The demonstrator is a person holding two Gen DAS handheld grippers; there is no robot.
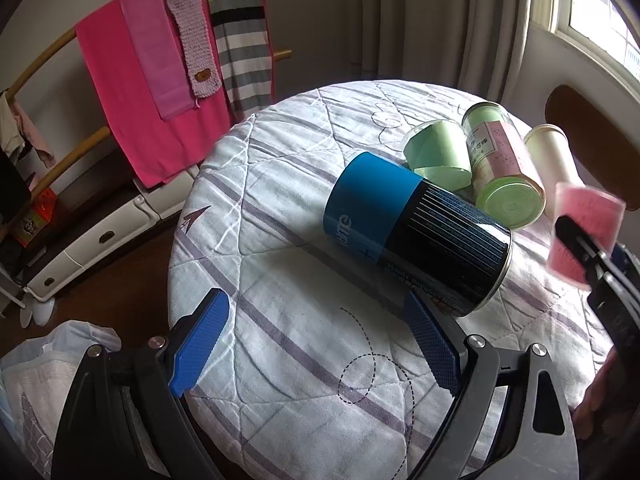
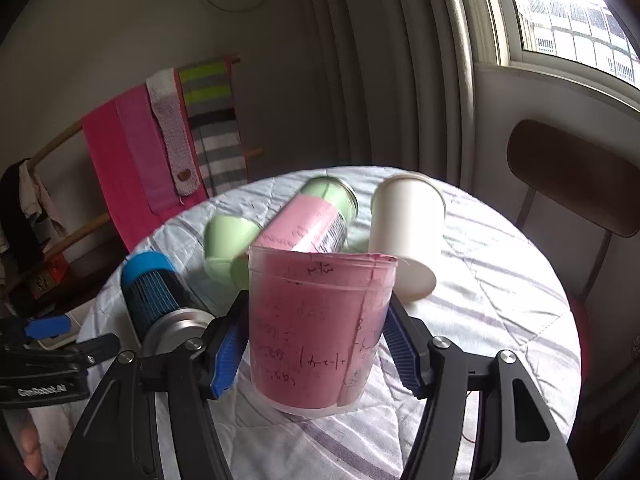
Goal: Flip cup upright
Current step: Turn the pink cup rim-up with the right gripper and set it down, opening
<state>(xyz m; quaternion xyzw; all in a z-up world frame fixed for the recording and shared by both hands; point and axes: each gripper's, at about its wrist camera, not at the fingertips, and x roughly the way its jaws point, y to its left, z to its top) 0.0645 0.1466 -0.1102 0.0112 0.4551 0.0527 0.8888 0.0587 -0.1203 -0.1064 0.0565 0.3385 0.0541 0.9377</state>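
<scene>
Between right claw (image 2: 310,344) pads: pink cup (image 2: 316,328), mouth up.

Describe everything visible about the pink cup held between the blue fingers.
The clear plastic cup lined with pink paper looks translucent, its pink liner covered in dark handwriting, with a vertical seam on its right. A rim runs around the top, and the open mouth faces up, so it stands about upright, slightly tilted. The right tool clamps it with one blue ribbed pad on each side. Whether its base touches the striped quilted cloth is unclear. In the left wrist view it appears blurred.
</scene>
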